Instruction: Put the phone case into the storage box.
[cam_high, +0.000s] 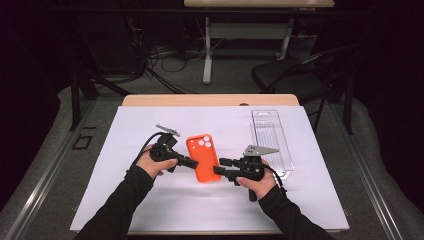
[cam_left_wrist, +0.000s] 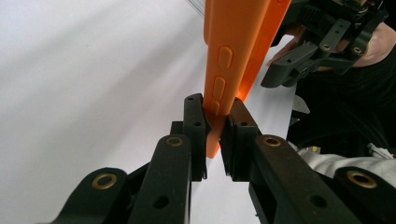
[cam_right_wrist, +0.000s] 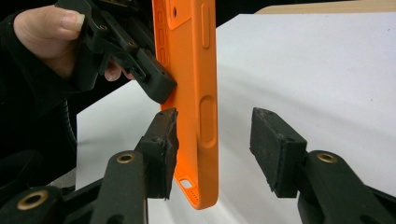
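White sheeting covers the table (cam_high: 150, 200) from edge to edge, with a strip of bare wood showing at the far side. On the right of the sheet lies a clear plastic blister pack (cam_high: 270, 137), flat and apart from the work.

Next in size is the orange phone case (cam_high: 203, 157), which sits at the centre of the table between the two hands. The camera cut-outs face up at its far end. It appears to be an empty shell of soft moulded plastic: light, flexible along its long walls, stiffer at the corners, and smooth enough to slip under a weak pinch. In my judgement the side wall near a corner is the soundest place to grip; a hold at mid-wall is likely to bow the rim inward.

The left gripper (cam_high: 186, 161) is pinching the case wall. In the left gripper view the two pads are pressed tight on the orange edge beside the moulded buttons (cam_left_wrist: 219, 88).

The right gripper (cam_high: 220, 167) stands with its jaws spread around the opposite side of the case. In the right gripper view one pad (cam_right_wrist: 164, 140) lies just beside or touching the wall, which of the two I cannot tell; the other pad stands well clear. It has no hold.
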